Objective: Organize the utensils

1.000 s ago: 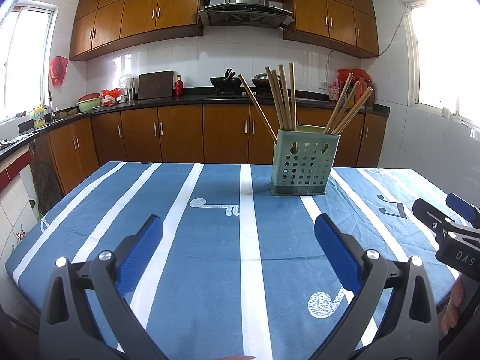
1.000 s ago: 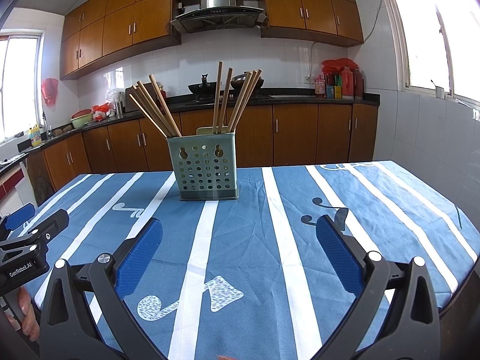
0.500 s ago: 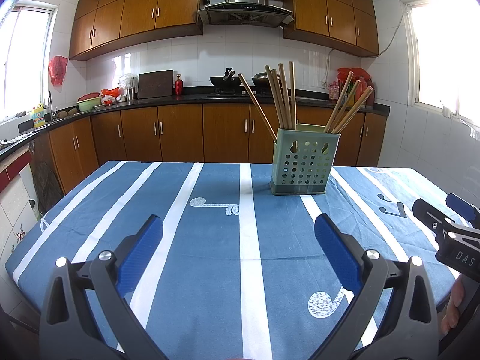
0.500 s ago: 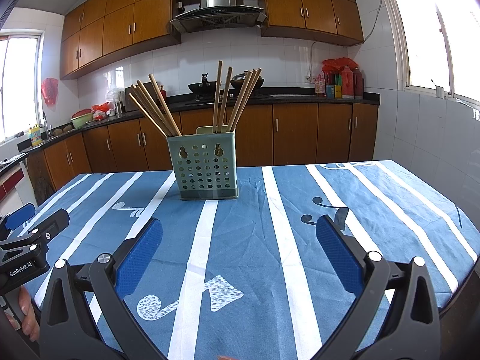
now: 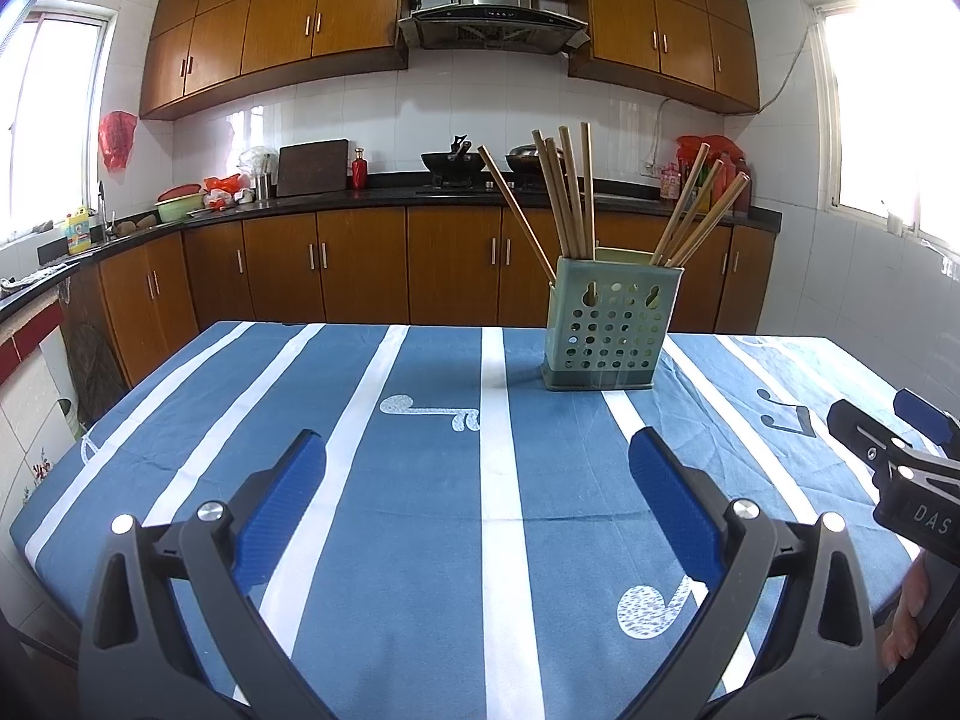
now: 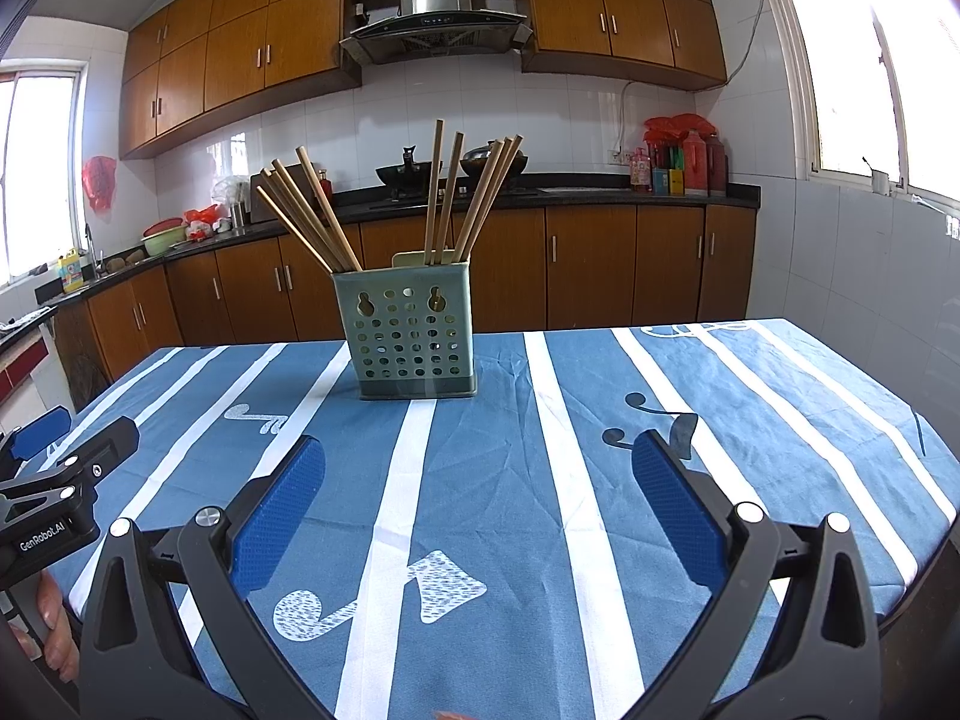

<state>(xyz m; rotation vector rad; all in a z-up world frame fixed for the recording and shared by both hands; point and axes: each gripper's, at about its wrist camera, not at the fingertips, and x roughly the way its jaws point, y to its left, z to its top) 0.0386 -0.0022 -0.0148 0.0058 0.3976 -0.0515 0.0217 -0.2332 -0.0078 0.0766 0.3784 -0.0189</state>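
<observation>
holder point(image 5: 609, 330) at 1 o'clock on table point(image 5: 420, 480) | chopsticks point(image 5: 567, 198) upright inside: light, stiff, slick; pinch mid-shaft | left gripper point(image 5: 477, 474) spread, empty | right gripper point(image 6: 480, 474) spread, empty

Left tongs point(image 6: 54, 480) read "GenRobot.AI"; right tongs point(image 5: 900, 462), "DAS".

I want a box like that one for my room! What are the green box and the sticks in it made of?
The green holder looks like matte plastic: one even colour, with neat round holes punched through its wall. The chopsticks look like bare bamboo or wood, plain tan and dull, though which of the two cannot be told.
</observation>
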